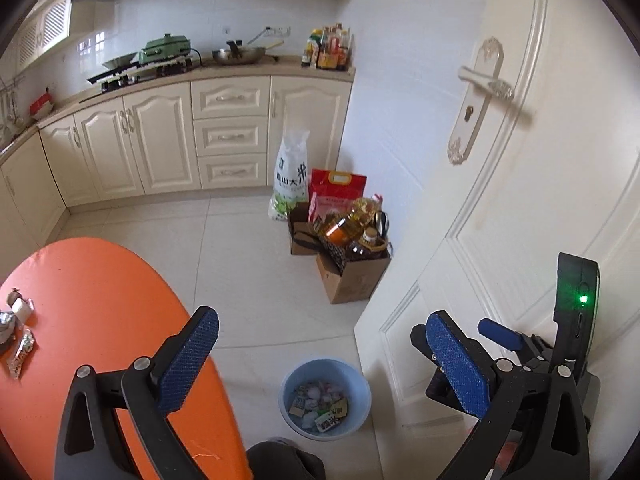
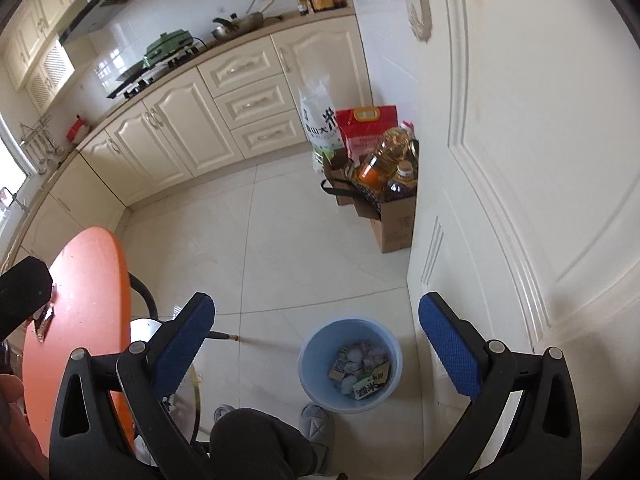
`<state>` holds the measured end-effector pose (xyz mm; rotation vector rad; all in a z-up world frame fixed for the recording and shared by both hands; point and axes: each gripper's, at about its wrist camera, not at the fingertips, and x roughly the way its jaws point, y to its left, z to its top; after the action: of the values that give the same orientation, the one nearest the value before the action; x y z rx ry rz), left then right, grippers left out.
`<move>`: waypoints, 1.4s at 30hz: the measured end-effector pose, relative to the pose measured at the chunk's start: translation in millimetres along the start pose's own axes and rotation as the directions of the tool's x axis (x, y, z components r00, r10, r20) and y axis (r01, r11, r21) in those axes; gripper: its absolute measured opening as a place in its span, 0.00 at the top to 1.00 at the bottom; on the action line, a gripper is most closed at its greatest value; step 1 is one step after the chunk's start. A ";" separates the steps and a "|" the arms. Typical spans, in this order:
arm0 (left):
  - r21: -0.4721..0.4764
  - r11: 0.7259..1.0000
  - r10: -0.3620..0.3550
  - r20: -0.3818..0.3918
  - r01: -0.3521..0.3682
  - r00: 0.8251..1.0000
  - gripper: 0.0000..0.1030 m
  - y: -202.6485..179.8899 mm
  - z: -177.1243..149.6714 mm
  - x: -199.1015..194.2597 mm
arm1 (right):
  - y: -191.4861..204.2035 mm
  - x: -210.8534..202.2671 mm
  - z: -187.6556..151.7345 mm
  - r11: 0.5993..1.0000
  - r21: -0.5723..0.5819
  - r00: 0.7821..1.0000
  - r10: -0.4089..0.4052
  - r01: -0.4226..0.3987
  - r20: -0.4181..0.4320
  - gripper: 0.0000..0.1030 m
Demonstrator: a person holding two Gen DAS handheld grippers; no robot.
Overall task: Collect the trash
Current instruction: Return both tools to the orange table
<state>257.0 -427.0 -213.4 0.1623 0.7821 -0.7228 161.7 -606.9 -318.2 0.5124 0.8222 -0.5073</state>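
While both tongs [image 1: 320, 364] [image 2: 316, 344] gape, the trash-filled bin [image 2: 316, 384] sits between them below.

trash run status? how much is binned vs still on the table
Done: the blue bin on the floor already holds a layer of wrappers and crumpled paper. In hand: nothing; the left gripper and right gripper are both open and empty, hovering above the bin. Left: a few wrappers lie at the far edge of the orange table.

You are in a home kitchen: cream cabinets [image 1: 160, 140], a gas stove [image 1: 140, 74] with a wok [image 1: 239, 55], sauce bottles [image 1: 330, 48], rice bags [image 1: 291, 172] on the tiled floor [image 1: 248, 264].
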 end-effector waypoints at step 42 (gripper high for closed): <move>-0.470 0.758 0.580 0.167 -0.453 0.797 0.01 134.8 -286.4 -324.8 | 408.1 -137.9 -93.0 0.689 -0.627 0.877 0.480 -0.364 0.019 0.00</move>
<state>18.8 -41.2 -208.6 -0.1122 0.5329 -0.0264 276.8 -207.9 -170.5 0.0366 0.6121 0.1611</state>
